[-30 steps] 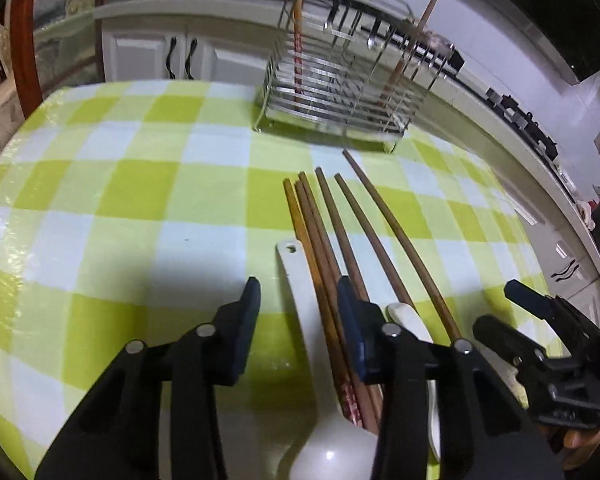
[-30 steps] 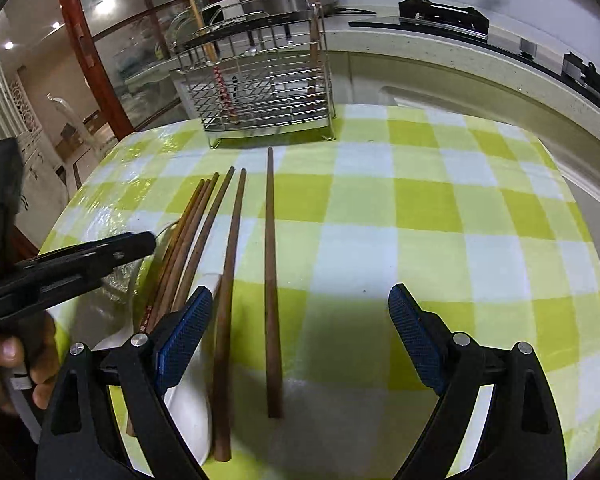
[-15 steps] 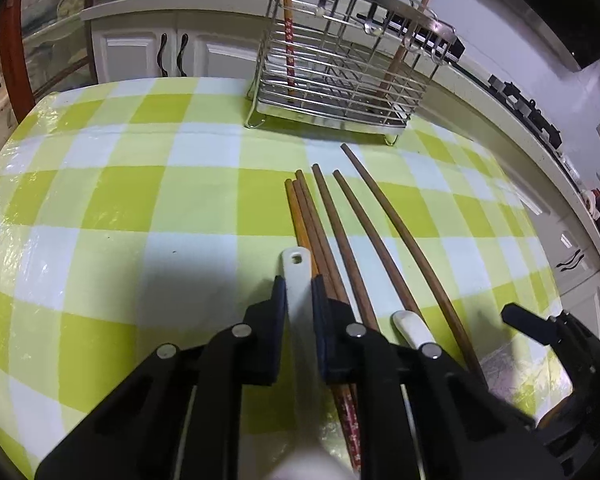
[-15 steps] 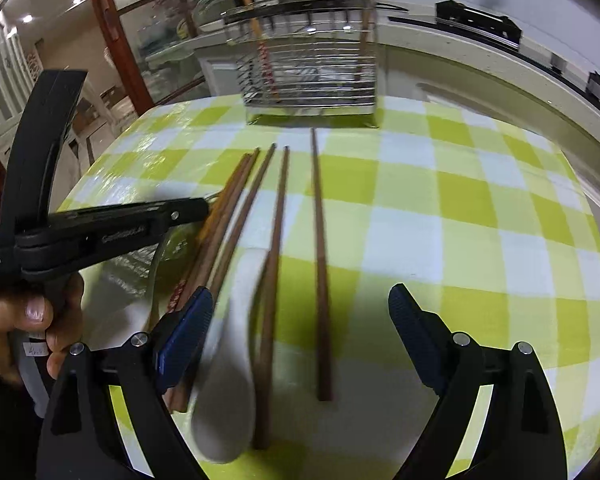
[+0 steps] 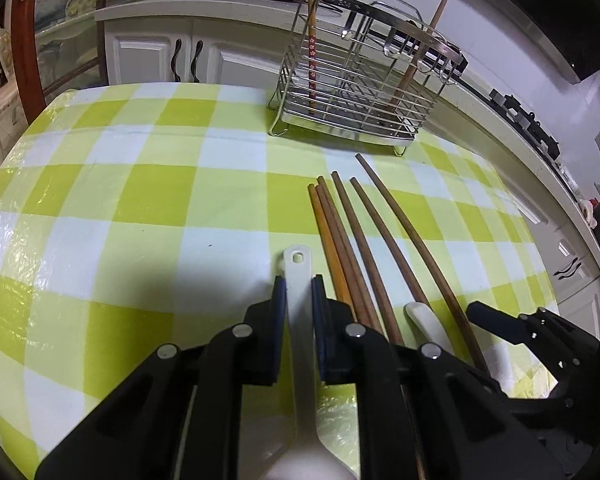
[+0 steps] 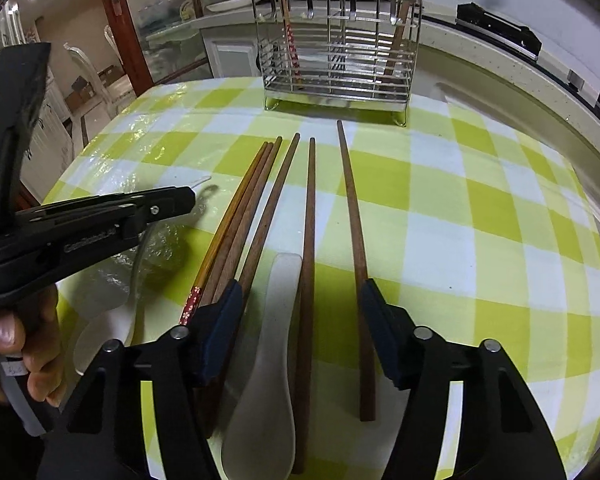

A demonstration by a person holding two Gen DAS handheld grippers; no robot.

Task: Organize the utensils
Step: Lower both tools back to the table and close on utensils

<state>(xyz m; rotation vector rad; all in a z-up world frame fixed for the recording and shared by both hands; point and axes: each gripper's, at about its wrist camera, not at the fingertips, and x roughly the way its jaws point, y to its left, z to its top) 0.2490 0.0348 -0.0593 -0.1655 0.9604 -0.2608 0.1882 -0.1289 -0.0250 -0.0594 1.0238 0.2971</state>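
White ceramic, long-handled: the soup spoon [image 5: 300, 320] sits pinched by its handle between the blue-padded fingers of your left gripper [image 5: 299, 292], the hole at the handle tip poking out past the pads and the bowl back toward the camera. Your right gripper [image 6: 302, 304] hangs spread wide over the green-and-white checked tablecloth [image 6: 480, 208], its jaws straddling a second white ceramic spoon [image 6: 268, 360] and two dark brown wooden chopsticks [image 6: 309, 280]. That second spoon lies flat on the cloth, handle pointing away. To its left, a bundle of lighter wooden chopsticks [image 6: 240, 224] lies close together, one with a red flower-patterned end. All the loose chopsticks point toward the wire metal utensil rack [image 5: 364, 84] at the table's far edge. The rack holds two upright chopsticks, one red-patterned at its left end, one plain at its right end.
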